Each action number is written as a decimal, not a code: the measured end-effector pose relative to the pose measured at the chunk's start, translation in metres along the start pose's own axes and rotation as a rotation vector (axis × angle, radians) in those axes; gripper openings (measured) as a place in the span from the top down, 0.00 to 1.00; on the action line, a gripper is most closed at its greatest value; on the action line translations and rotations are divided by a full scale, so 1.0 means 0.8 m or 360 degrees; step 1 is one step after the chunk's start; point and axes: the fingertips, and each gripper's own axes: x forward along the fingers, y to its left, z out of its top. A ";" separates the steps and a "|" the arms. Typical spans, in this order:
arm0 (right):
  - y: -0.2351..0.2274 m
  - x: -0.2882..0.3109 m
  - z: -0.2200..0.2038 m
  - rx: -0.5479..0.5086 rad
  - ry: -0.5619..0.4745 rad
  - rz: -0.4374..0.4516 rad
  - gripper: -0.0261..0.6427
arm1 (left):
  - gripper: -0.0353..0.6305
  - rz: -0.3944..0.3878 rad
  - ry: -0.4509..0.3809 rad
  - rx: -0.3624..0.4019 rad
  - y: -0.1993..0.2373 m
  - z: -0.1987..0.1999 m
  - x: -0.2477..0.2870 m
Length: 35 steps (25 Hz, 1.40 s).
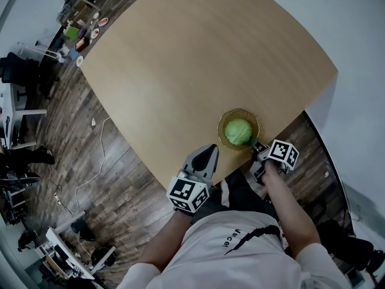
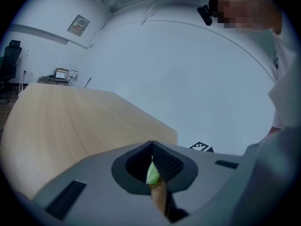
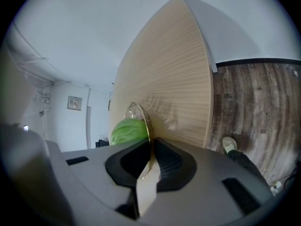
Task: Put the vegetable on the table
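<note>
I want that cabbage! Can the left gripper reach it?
Probably yes. The cabbage lies uncovered in the bowl, with bare table between it and the left gripper. Its jaws are together, so they must open first. The right gripper holds the bowl's rim.

Table top (image 1: 198, 59): bare wood over almost all of it, with open passage from the near edge to the far corners.
Bowl (image 1: 224, 138): the only obstacle on the top, close to the near edge, filled by the cabbage (image 1: 238, 131).
Right gripper (image 1: 257, 146): clamped on the bowl's near rim, blocking that side.
Left gripper (image 1: 207, 155): jaws together at the table edge just left of the bowl, with a strip of bare wood between them.
Small things (image 1: 84, 32): clutter beyond the far-left corner, well apart from the bowl.
</note>
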 end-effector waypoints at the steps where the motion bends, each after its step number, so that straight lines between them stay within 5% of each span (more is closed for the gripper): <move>1: -0.001 0.001 -0.001 -0.0001 0.0013 -0.0021 0.91 | 0.93 0.0002 -0.0004 -0.0001 0.001 0.000 -0.001; 13: -0.007 -0.013 -0.007 -0.0141 -0.0008 -0.0210 0.89 | 0.93 0.0009 -0.0024 0.0001 0.006 -0.010 -0.033; 19: 0.022 -0.046 -0.018 -0.0374 -0.0117 -0.0265 0.90 | 0.93 -0.0026 -0.0007 -0.0012 0.003 -0.009 -0.058; 35: 0.234 -0.126 -0.140 -0.1087 -0.0335 0.0242 0.94 | 0.93 -0.0155 -0.0058 0.0070 -0.034 0.033 -0.150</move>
